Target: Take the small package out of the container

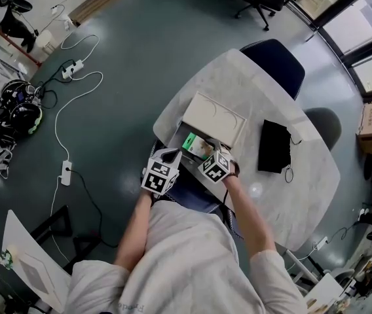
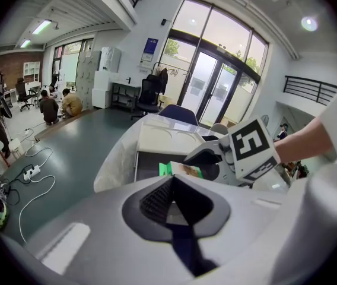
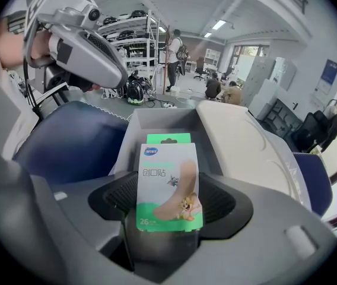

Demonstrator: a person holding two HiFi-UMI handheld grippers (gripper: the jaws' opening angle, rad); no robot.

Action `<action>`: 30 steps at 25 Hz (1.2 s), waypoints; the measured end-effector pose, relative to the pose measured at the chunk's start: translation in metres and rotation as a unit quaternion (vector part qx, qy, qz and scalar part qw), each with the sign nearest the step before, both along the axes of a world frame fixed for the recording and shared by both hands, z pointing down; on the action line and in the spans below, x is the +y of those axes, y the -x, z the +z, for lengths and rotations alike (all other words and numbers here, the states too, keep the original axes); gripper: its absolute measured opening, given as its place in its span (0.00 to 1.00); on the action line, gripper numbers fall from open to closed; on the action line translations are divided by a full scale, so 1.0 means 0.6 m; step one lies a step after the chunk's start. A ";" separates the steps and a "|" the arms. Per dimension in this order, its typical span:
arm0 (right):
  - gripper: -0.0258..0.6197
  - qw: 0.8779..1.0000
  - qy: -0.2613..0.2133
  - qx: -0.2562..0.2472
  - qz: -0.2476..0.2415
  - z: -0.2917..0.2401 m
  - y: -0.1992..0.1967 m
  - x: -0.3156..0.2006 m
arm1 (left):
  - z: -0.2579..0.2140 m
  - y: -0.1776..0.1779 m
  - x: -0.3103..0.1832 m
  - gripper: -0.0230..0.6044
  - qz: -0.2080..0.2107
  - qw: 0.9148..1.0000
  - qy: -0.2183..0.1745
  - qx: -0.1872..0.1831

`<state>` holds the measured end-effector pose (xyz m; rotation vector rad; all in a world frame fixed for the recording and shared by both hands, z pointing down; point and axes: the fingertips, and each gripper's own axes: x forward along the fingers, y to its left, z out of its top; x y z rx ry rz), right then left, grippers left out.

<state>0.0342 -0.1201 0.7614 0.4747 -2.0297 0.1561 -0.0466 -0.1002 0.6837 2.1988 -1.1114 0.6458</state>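
Observation:
The small package [image 3: 168, 180] is a green and white box of plasters, and my right gripper [image 3: 168, 190] is shut on its lower part, holding it upright over the open grey container [image 3: 134, 125]. In the head view the package [image 1: 196, 145] sits just above the container's near end [image 1: 173, 138], with the right gripper [image 1: 216, 165] behind it. The container's pale lid [image 1: 213, 118] lies open on the far side. My left gripper [image 1: 159, 175] hovers beside the container's near left corner. Its jaws [image 2: 171, 181] are shut and hold nothing; the package [image 2: 178, 170] shows past them.
The container stands on a white marbled table [image 1: 304, 188]. A black pouch [image 1: 274, 146] lies to its right. A dark blue chair [image 1: 279, 63] stands at the far side and another [image 1: 192, 191] is under me. Cables and a power strip [image 1: 73, 69] lie on the floor at left.

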 end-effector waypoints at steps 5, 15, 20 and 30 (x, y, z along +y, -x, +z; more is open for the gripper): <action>0.52 1.000 -0.010 -0.008 0.008 -0.005 -0.004 -0.002 | -0.005 -0.005 -0.003 0.12 0.009 1.000 -0.006 -0.008; 0.52 0.999 -0.028 -0.026 0.027 -0.029 -0.010 -0.006 | -0.014 -0.011 0.000 0.12 0.017 1.000 -0.011 -0.015; 0.52 0.998 -0.027 -0.044 0.048 -0.041 -0.012 -0.005 | -0.017 -0.015 0.000 0.12 0.019 1.000 -0.013 -0.010; 0.52 0.992 -0.035 -0.088 0.079 -0.077 -0.009 -0.006 | -0.018 -0.023 0.004 0.12 0.027 0.999 -0.014 -0.010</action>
